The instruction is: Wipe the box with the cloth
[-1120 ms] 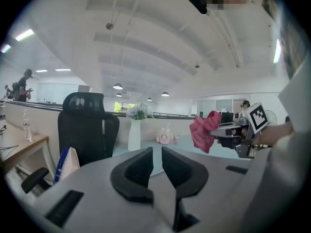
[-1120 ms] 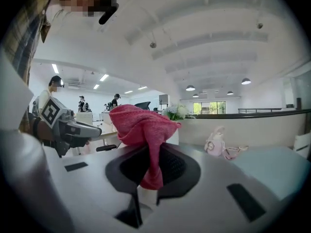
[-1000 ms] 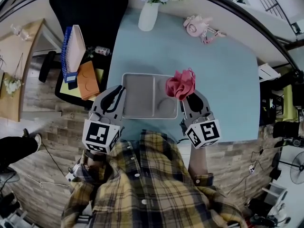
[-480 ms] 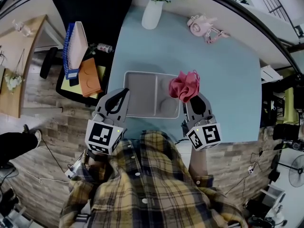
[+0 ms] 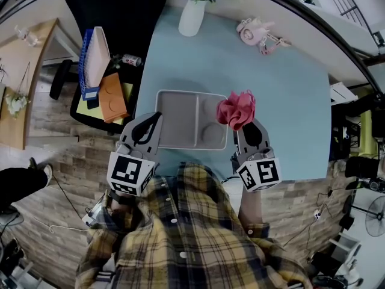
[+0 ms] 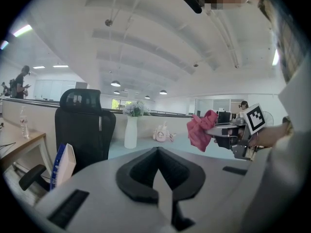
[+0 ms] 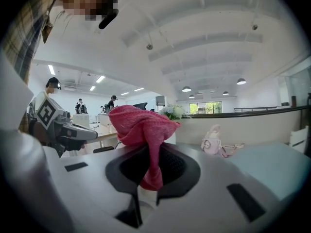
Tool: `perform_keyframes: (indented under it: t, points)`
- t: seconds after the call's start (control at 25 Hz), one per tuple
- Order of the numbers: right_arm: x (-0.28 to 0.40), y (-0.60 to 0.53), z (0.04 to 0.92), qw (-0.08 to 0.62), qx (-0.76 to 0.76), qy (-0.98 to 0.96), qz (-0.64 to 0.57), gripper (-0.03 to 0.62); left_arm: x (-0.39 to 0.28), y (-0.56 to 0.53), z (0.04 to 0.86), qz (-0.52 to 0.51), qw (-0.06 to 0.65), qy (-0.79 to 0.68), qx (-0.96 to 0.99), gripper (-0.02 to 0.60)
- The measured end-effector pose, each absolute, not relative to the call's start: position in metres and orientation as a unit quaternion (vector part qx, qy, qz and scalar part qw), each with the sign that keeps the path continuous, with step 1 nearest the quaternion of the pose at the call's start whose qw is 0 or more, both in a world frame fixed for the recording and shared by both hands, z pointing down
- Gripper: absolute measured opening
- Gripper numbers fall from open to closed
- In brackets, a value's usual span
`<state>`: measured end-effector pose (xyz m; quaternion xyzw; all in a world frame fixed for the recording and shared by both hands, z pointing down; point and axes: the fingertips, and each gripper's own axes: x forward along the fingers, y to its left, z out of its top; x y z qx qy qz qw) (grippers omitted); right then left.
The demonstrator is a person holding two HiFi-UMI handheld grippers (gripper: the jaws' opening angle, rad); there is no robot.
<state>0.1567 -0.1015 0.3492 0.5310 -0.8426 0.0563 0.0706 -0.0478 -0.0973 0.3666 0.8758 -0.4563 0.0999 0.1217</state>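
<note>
The grey box (image 5: 180, 120), a shallow tray with two compartments, lies on the light-blue table (image 5: 283, 107) just ahead of me. My right gripper (image 5: 243, 123) is shut on the red cloth (image 5: 236, 109), which hangs bunched above the box's right end. In the right gripper view the cloth (image 7: 141, 127) is pinched between the jaws of that gripper (image 7: 146, 152). My left gripper (image 5: 156, 117) is shut at the box's near left edge, and I cannot tell whether it touches it. Nothing shows between the jaws of the left gripper (image 6: 156, 153), and the cloth (image 6: 200, 129) shows at its right.
A white vase of flowers (image 5: 192, 15) and a pink gadget with a strap (image 5: 255, 34) stand at the table's far edge. Left of the table is a black chair (image 5: 114, 11) holding a blue folder (image 5: 87, 59) and an orange item (image 5: 113, 97). People stand far off.
The left gripper's jaws have closed. The right gripper with the cloth has shifted slightly to the right. Both hands stay nearly where they were.
</note>
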Motion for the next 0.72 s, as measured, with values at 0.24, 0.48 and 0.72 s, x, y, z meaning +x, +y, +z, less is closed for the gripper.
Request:
perform_keyframes:
  t: [0.24,0.48,0.72]
  points:
    - [0.1577,-0.1013,0.3523,0.073,0.532,-0.842,0.057,0.041,-0.0491,-0.0974,0.3682,0.101,0.122,-0.459,0.874,-0.009]
    - [0.1583,-0.0993,0.3517,0.074,0.534,-0.841,0.057,0.041,-0.0493,-0.0958,0.3674,0.101,0.121,-0.461,0.873,-0.009]
    - [0.1618,-0.0995,0.353,0.073,0.537,-0.838,0.061,0.041,-0.0483,-0.0953,0.3685,0.103,0.12,-0.459,0.874,-0.009]
